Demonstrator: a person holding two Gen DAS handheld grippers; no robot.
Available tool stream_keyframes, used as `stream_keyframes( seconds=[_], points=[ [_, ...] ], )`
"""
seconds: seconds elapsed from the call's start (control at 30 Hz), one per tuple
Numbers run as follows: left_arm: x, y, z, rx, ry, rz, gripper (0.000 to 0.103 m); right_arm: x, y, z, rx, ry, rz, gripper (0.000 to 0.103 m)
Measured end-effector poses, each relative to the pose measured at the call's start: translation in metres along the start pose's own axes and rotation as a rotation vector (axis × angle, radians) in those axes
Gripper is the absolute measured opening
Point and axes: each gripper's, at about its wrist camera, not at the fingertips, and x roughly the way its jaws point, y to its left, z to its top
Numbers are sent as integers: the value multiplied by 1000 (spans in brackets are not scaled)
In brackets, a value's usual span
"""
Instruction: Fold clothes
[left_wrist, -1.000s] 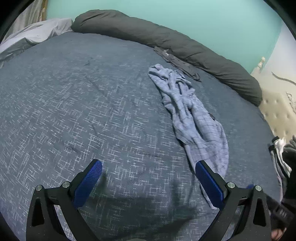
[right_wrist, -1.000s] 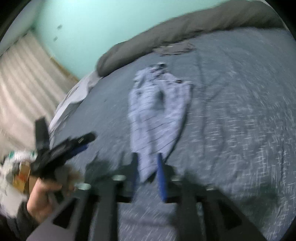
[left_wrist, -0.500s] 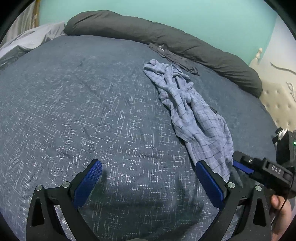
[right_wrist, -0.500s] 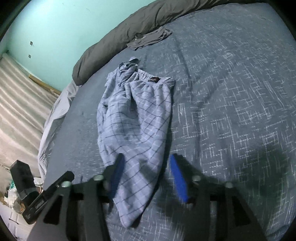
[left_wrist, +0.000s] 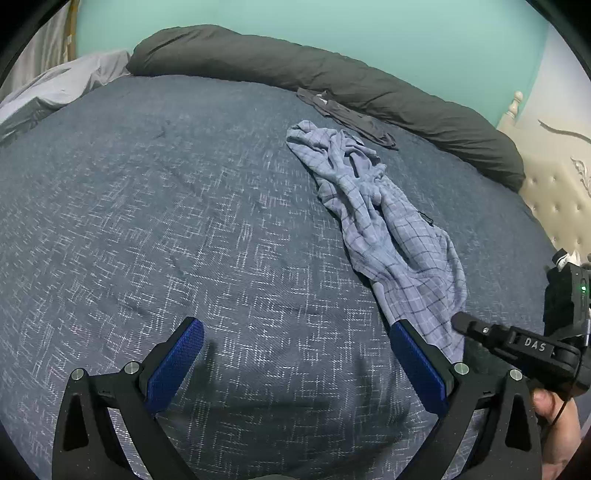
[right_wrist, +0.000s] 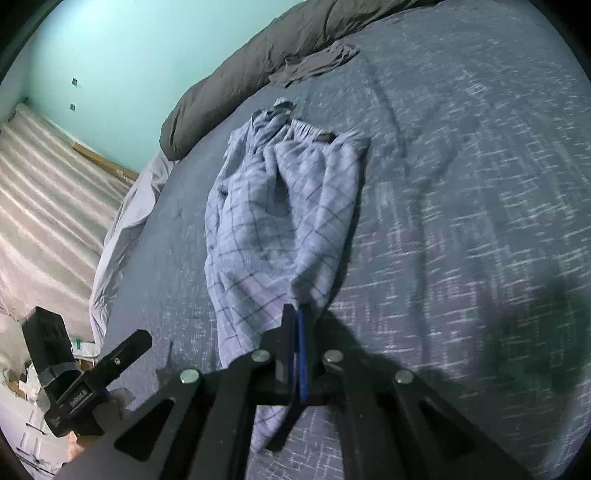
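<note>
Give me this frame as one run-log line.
step: grasp hem | right gripper: shut on plaid shorts | left gripper: open, nothing between the pads, above the bedspread | shorts: crumpled, unfolded

Broad bare bedspread (left_wrist: 184, 221) lies left of the checked garment (left_wrist: 388, 229); a grey bolster (left_wrist: 332, 81) blocks the far edge.

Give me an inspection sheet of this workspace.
Surface: dark blue flecked bedspread, lightly wrinkled.
Job's things: crumpled light blue checked trousers lying lengthwise.
Clutter: small dark grey garment beside the long dark grey bolster pillow.
Grippers: right hand-held gripper shut on the trousers' near end; left hand-held gripper open, nothing between its pads.
Cables: thin black cord by the person's hand.
Surroundings: turquoise wall, cream tufted headboard.
</note>
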Motion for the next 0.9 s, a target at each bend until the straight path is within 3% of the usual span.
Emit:
stream_keyframes(
  seconds=[0.17, 0.5, 0.77, 0.8, 0.87, 0.9],
  points=[
    [-1, -4, 0, 9, 4, -10, 103, -24, -7, 4, 33, -66, 16, 1],
    [-3, -16, 0, 30, -3, -16, 103, -115, -23, 0, 27, -228, -25, 0],
    [-2, -25, -1, 34, -6, -6, 103, -87, -32, -5, 81, -87, -3, 3],
    [-1, -24, -1, 34, -6, -2, 103, -78, -29, -3, 72, -74, -14, 5],
    [0, -22, -2, 35, -3, 1, 103, -68, -26, -1, 73, -61, -25, 18],
    [1, -21, -2, 37, 0, 2, 103, -60, -25, 0, 87, -51, -18, 36]
  ],
)
